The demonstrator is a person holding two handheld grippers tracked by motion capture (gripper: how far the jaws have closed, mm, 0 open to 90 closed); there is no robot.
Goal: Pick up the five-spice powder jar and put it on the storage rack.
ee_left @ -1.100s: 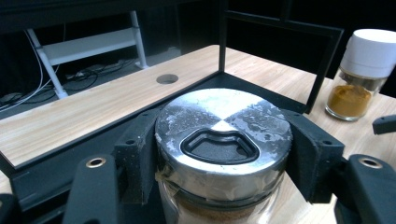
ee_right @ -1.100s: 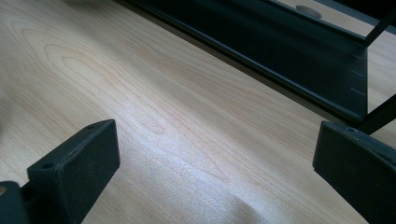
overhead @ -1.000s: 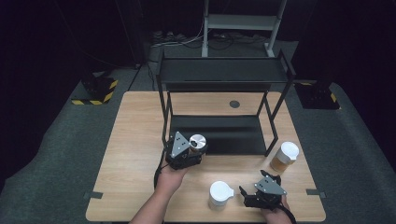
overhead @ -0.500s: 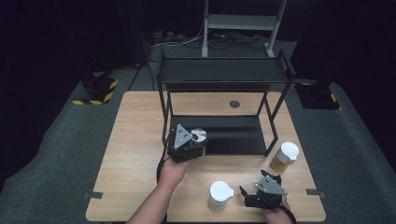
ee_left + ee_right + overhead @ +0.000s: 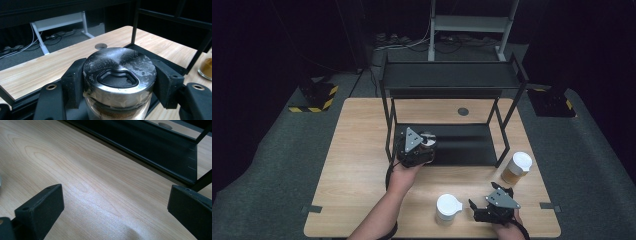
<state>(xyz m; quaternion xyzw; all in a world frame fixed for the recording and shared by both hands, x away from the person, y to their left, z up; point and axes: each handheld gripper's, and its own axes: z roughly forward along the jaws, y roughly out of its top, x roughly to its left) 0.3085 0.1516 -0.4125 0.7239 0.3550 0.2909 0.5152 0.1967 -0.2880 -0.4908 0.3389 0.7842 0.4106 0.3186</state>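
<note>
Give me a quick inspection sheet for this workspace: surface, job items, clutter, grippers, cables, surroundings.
Surface: wooden table, round cable hole near its far edge; black two-level rack stands on it.
Job's things: metal-lidded glass jar with brown powder, held at the rack's lower shelf.
Clutter: white-lidded jar of brown powder by the rack's right leg; white-lidded container at the near edge.
Grippers: left gripper shut on the jar, pads at the lid's sides; right gripper open, resting low at the near edge, nothing between its jaws.
Cables: bundle on the floor behind the table.
Surroundings: dark room, grey carpet, white stand frame, hazard-striped base at left.
</note>
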